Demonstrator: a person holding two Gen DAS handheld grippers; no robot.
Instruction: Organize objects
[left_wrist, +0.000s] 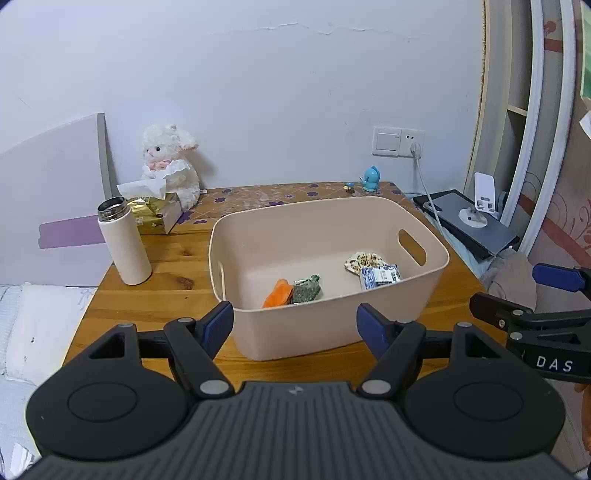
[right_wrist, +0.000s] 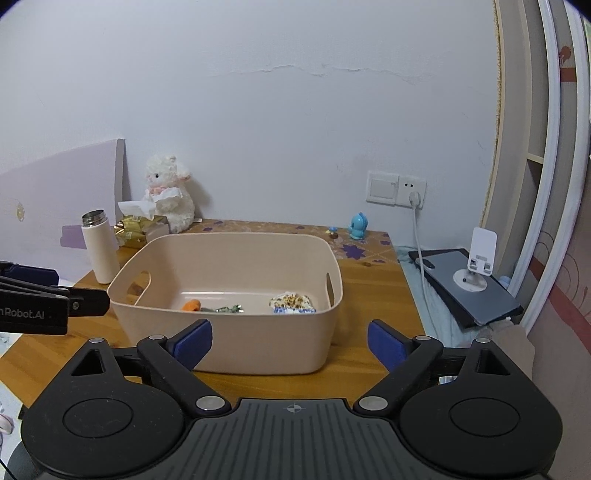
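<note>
- White thermos (left_wrist: 125, 245), lid off, stands upright on wooden table (left_wrist: 162, 295), far left, apart from the bin.
- Behind it: gold tissue box (left_wrist: 157, 218) w/ tissue sticking up, white plush lamb (left_wrist: 171, 168) sitting against the wall.
- Left gripper (left_wrist: 294, 326): fingers spread wide, nothing btwn them, hovering just in front of the bin's near wall.
- Beige plastic bin (left_wrist: 295, 332) sits mid-table, cut-out handles on both short ends.
- Inside bin, on the floor: orange packet (left_wrist: 277, 293) touching green/silver packet (left_wrist: 306, 290), left of centre; patterned pouch (left_wrist: 362, 261) and blue-white packet (left_wrist: 380, 277) together at the right end, near the handle.
- Right wrist view shows the same: bin (right_wrist: 229, 354) w/ orange packet (right_wrist: 191, 305), green/silver packet (right_wrist: 227, 309), patterned pouch (right_wrist: 291, 301) peeking over the near rim.
- Small blue figurine (left_wrist: 371, 179) at the back edge of table, tiny mushroom-like toy (left_wrist: 348, 187) just beside it.
- Right gripper (right_wrist: 290, 341): fingers also wide apart, empty, near the bin's front right corner; seen from the left cam at the far right edge (left_wrist: 517, 291).
- Right of table: dark tablet/laptop (left_wrist: 469, 227) w/ white phone stand (left_wrist: 480, 206) on it; white cable (left_wrist: 428, 199) runs up to the wall socket (left_wrist: 413, 144).
</note>
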